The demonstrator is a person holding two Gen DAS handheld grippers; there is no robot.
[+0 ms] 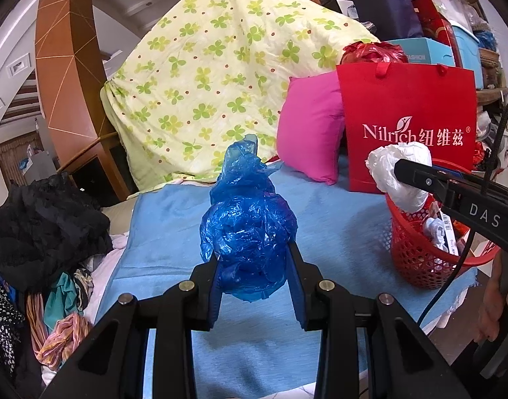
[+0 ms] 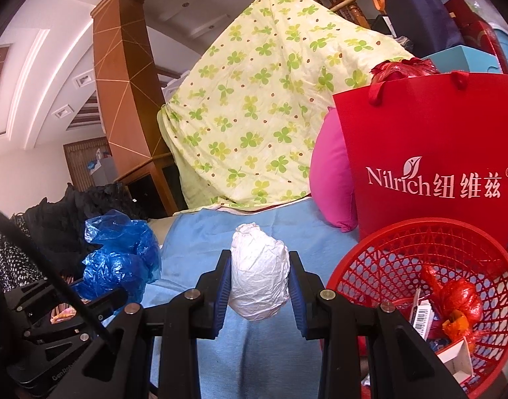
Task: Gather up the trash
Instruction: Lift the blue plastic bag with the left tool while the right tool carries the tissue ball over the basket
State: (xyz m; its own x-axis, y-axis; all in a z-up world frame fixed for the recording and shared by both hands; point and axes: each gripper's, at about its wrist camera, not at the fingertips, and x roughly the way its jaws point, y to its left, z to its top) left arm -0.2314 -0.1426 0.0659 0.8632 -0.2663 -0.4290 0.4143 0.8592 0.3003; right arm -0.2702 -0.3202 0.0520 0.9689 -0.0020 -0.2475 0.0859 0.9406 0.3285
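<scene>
My left gripper [image 1: 254, 252] is shut on a crumpled blue plastic bag [image 1: 247, 219], held above the light blue cloth [image 1: 174, 226]. In the right wrist view that blue plastic bag [image 2: 121, 259] shows at the left, in the left gripper's fingers. My right gripper [image 2: 258, 259] is shut on a crumpled white wad [image 2: 258, 276]. From the left wrist view the white wad [image 1: 400, 173] hangs over the rim of the red mesh basket [image 1: 416, 249]. The red mesh basket [image 2: 386, 259] stands at the right and holds a red wrapper, a barcoded pack and other scraps.
A red paper bag [image 2: 430, 153] and a pink pillow [image 1: 310, 126] stand behind the basket. A green clover-print quilt [image 1: 220, 66] rises at the back. Dark and patterned clothes [image 1: 44, 232] pile up at the left. A black cable [image 1: 453, 266] hangs by the basket.
</scene>
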